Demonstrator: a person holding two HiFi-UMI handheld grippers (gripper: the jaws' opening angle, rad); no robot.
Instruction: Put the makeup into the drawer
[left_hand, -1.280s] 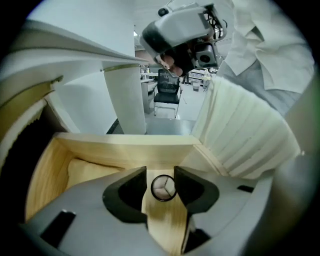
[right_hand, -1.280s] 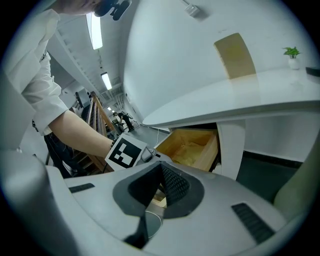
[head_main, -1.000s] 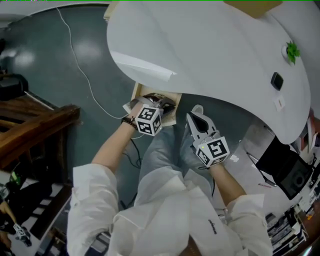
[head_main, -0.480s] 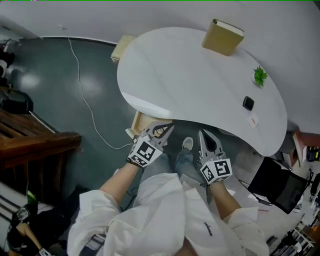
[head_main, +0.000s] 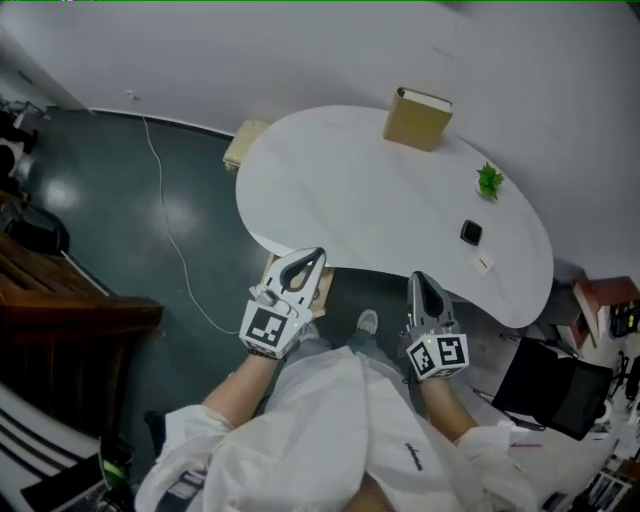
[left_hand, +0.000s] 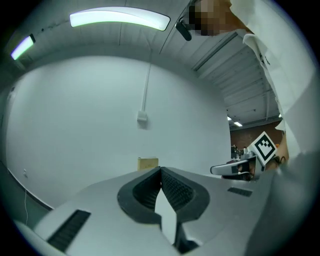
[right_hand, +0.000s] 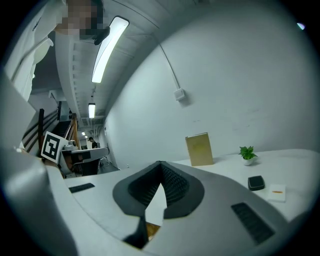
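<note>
Both grippers hover side by side at the near edge of the white table (head_main: 350, 190). My left gripper (head_main: 317, 253) (left_hand: 160, 169) is shut, pads together, with nothing in it. Shut and empty too, my right gripper (head_main: 417, 276) (right_hand: 160, 163) points over the table. Just under the table edge, a corner of the wooden drawer (head_main: 325, 288) shows between them; what it holds is hidden. A small black case (head_main: 470, 232) (right_hand: 255, 183) lies on the table's right part, with a small white item (head_main: 483, 265) beside it.
A tan book (head_main: 418, 118) (right_hand: 199, 149) stands upright at the table's far side, and a small green plant (head_main: 490, 180) stands to its right. On the dark floor lie a white cable (head_main: 165, 220) and a pale box (head_main: 245, 143). A black monitor (head_main: 545, 385) sits at the right.
Both grippers have risen from the open drawer under the table to the table's edge. The left one rolled and its jaws closed. The view has lifted, so the whole tabletop shows.
</note>
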